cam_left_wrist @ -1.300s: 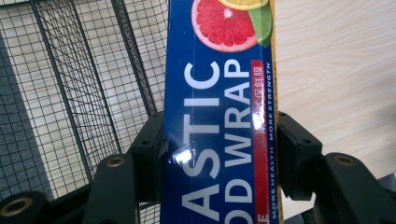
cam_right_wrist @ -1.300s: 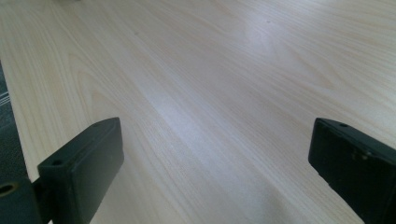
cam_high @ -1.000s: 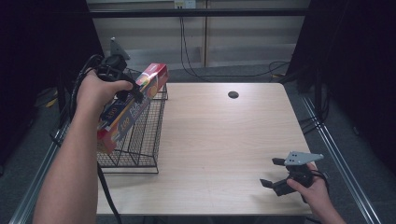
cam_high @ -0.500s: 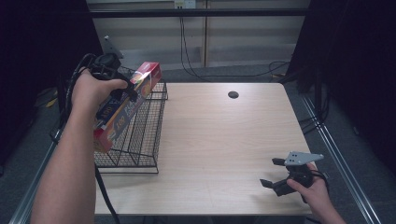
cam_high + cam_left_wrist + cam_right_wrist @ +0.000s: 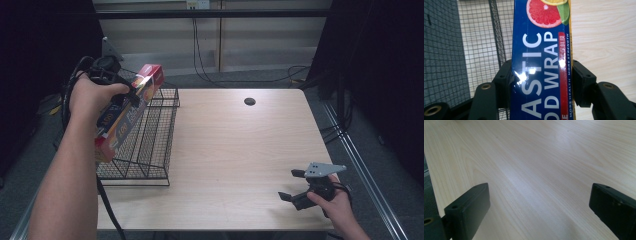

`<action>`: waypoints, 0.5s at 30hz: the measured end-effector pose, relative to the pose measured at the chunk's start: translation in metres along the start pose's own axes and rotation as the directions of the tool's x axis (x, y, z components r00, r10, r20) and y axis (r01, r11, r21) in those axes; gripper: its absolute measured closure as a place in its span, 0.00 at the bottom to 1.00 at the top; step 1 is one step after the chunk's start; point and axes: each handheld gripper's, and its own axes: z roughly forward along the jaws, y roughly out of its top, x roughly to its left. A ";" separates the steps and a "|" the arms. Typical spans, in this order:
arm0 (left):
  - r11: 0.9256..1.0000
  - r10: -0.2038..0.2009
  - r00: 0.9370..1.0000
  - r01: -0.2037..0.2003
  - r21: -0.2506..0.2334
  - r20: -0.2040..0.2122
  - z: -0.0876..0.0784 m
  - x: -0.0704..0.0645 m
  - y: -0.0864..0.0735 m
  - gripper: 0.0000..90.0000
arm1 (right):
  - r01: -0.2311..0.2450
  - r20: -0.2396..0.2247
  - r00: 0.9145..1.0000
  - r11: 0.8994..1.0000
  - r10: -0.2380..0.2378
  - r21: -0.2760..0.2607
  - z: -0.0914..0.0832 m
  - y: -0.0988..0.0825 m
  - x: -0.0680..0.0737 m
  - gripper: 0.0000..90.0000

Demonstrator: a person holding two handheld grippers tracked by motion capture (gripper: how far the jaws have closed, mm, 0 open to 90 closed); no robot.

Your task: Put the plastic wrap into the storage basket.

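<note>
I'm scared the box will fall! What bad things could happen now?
The plastic wrap box is long, and the left gripper pinches it at one spot along its length, so it might tip or slide out. It hangs above the wire basket, so an end could bump the rim. The right gripper rests open, far across the table, too far to catch it.

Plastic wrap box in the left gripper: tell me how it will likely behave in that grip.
The plastic wrap box looks like a stiff carton, so it likely keeps its shape between the left gripper pads. Its glossy face shows glare, so it may slip. Long and held partway along over the wire basket, it could pivot if bumped.
</note>
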 end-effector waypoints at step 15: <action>0.999 -0.041 0.998 0.040 -0.022 -0.056 0.002 0.017 -0.004 0.50 | 0.003 -0.001 1.000 1.000 -0.003 0.001 0.000 0.000 0.000 0.03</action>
